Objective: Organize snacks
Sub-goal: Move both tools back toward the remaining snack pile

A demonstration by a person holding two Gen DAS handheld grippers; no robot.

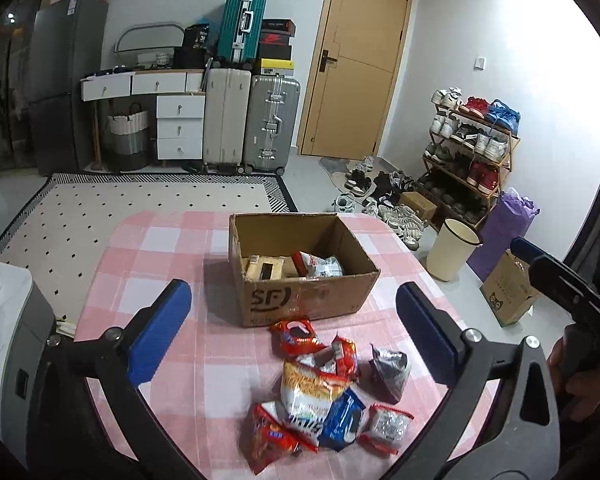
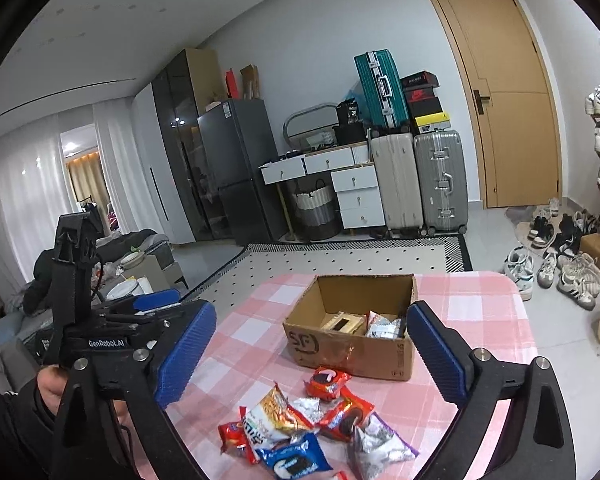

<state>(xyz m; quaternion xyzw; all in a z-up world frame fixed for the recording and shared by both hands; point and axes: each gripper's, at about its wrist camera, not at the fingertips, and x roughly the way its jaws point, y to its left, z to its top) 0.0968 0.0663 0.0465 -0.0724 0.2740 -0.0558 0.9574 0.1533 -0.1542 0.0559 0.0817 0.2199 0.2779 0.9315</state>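
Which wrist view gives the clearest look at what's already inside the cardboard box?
The left wrist view: it looks down into the cardboard box, showing a tan box-like item beside a red-and-silver snack packet. The right wrist view sees the box from lower and farther off, so its front wall hides part of the contents.

Inspector A: Legible marks on the box (image 1: pixel 300 300)?

Inspector B: "SF" in dark print on the front wall, seen in both views. Smaller print runs along its right edge in the right wrist view, too small to read.

Inspector A: Any marking on the tools?

Inspector B: "GenRobot.AI" in white on the left gripper (image 2: pixel 168 312) body, right wrist view.

Inspector A: Snack packets (image 1: pixel 320 396)?

Inspector B: Printed wrappers, lettering blurred, none readable.

Inspector A: Background?

Inspector B: A black carton (image 2: pixel 350 110) by the teal suitcase (image 2: pixel 378 88) seems to carry "30"; uncertain.
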